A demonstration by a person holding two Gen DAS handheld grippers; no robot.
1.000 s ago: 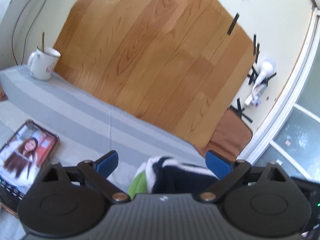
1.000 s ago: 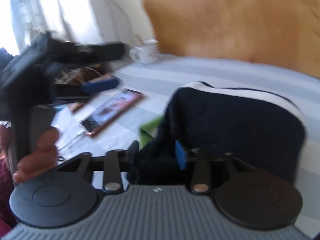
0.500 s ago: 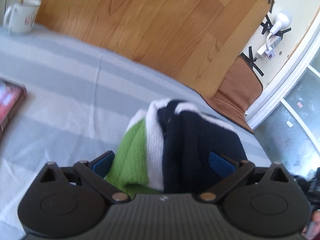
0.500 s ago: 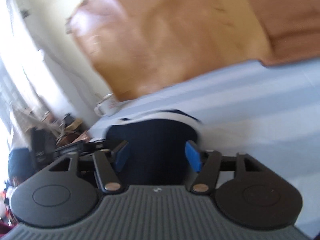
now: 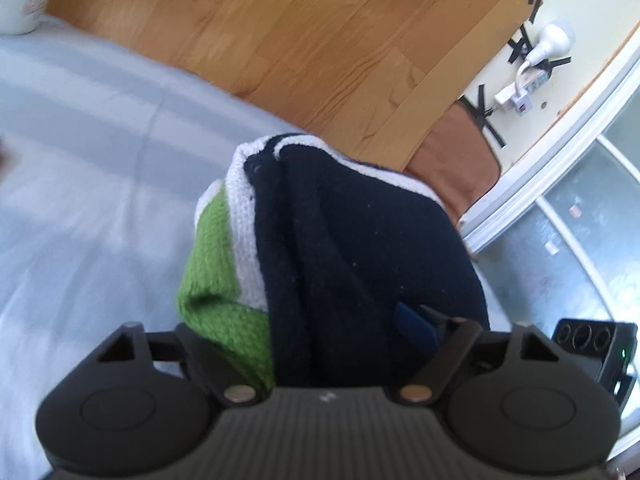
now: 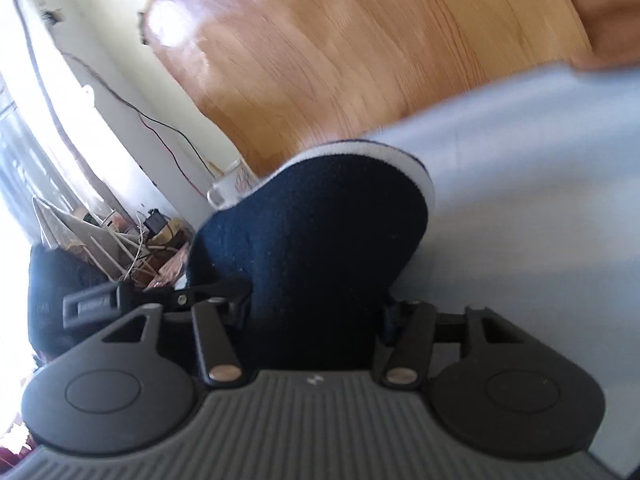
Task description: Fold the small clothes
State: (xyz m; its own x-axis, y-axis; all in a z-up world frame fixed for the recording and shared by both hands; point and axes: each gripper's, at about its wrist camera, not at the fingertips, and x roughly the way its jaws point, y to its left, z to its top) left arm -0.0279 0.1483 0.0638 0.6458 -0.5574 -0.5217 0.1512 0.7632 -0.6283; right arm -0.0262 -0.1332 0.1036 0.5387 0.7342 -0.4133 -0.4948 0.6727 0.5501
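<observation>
While both my tongs pinch the knit [image 5: 352, 248], left tongs [image 5: 332, 344] on its green-and-navy bundle and right tongs [image 6: 316, 320] closed on navy cloth, it sits bunched near the bed's [image 5: 80, 184] far edge. I judge the fold wants both grips moved level and together, so layers don't slip. Farther off, a mug [image 5: 22, 0] stands at the far-left corner against the wood board [image 5: 320, 32]; neither blocks me.

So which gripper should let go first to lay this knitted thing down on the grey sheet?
Probably the right gripper. It pinches only the navy end of the knitted garment, while the left gripper clamps the thick folded navy, white and green layers just above the grey sheet, so it likely keeps the fold together.
</observation>
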